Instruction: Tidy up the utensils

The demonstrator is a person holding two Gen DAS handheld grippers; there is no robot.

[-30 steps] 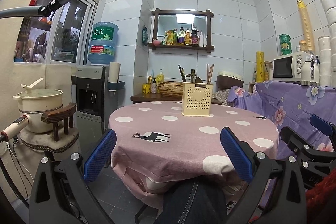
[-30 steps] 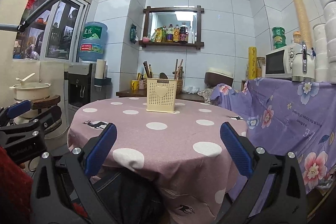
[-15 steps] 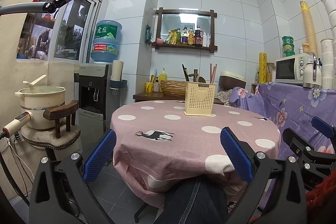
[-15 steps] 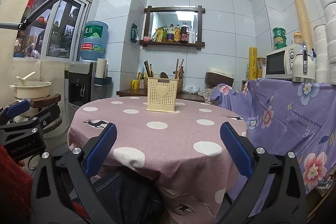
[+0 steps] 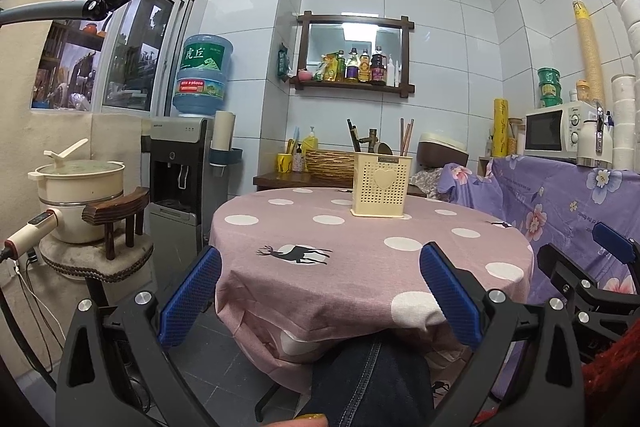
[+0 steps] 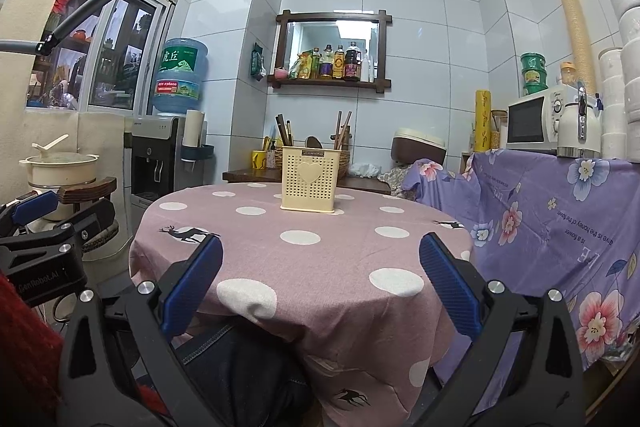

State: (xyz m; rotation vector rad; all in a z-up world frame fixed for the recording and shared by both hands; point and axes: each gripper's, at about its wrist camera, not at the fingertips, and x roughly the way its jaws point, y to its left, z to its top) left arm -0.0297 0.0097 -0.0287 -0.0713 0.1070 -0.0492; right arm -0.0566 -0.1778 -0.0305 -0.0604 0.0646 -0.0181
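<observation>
Left claw (image 6: 34, 209) housing reads "GenRobot.AI".

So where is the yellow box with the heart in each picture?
Left wrist view: the yellow box stands on the table's far side, right of middle.
Right wrist view: the yellow box stands on the table's far side, just left of middle.
Shared landmark: the wooden bottle shelf on the wall above it.

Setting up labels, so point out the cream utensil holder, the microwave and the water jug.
cream utensil holder (image 6: 309, 183), right wrist view, front wall.
microwave (image 5: 551, 135), left wrist view, door.
water jug (image 5: 202, 75), left wrist view, label.
</observation>
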